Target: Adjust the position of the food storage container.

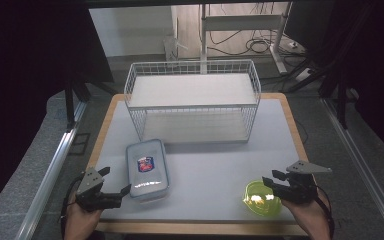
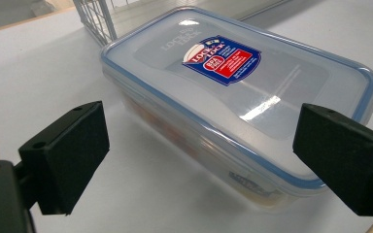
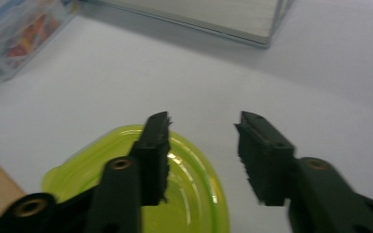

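The approach step is in hand; neither item has been grasped. In the high view the left gripper (image 1: 114,181) sits at the lower left of the frame with its jaws spread wide, empty, aimed at the near end of the clear lidded container (image 1: 147,169), which lies flat on the worktop (image 1: 215,165) left of centre, in front of the white wire rack (image 1: 192,100). In the left gripper view the jaws stand to either side of the container's (image 2: 238,92) near long edge, apart from it; no contact shows. The right gripper (image 1: 273,177) sits at the lower right of the frame, jaws partly open and empty, hovering over the green lid-like dish (image 1: 262,198), which lies near the front edge of the worktop. In the right gripper view one jaw overlaps the green dish (image 3: 194,184); whether it touches cannot be told. Judged next move: advance the left gripper until the container's end lies between the jaws, then close; the span looks near the jaws' limit, so alignment must be square.
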Motion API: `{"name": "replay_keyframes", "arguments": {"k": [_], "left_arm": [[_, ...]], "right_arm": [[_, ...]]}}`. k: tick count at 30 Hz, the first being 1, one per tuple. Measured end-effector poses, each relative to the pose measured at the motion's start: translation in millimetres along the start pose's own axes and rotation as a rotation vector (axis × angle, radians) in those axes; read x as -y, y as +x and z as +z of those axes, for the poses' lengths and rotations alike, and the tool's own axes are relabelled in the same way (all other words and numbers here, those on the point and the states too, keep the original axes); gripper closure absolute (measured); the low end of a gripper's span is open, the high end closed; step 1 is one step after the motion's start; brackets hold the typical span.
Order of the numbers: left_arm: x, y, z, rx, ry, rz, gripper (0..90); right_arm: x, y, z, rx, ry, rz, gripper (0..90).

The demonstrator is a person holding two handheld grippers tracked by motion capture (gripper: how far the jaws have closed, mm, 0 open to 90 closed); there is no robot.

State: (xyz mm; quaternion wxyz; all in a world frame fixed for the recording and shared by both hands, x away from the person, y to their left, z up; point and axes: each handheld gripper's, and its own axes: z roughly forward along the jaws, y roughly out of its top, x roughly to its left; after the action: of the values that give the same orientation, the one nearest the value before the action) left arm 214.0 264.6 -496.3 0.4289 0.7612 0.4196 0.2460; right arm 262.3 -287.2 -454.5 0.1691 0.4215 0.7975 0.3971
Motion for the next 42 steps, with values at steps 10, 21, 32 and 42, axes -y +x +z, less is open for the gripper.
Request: {"name": "replay_keyframes", "arguments": {"k": [10,21,32,42], "left_arm": [[-0.6,-1.3,0.3,-0.008,0.005,0.009,6.4],[-1.6,-2.4,0.3,-0.004,0.002,0.006,6.5],[-0.7,-3.6,3.1,-0.002,0.017,0.013,6.5],[-0.2,-4.6,4.6,-0.004,0.024,0.022,6.6]], "right_arm": [[3.0,17.2,-9.7,-0.071,0.042,-0.097,90.0],[16.6,39.2,-19.4,-0.168,0.079,-0.119,89.9],[33.9,54.4,-25.3,-0.230,0.121,-0.133,89.9],[45.2,48.4,-23.2,-0.246,0.162,-0.119,89.9]]}}
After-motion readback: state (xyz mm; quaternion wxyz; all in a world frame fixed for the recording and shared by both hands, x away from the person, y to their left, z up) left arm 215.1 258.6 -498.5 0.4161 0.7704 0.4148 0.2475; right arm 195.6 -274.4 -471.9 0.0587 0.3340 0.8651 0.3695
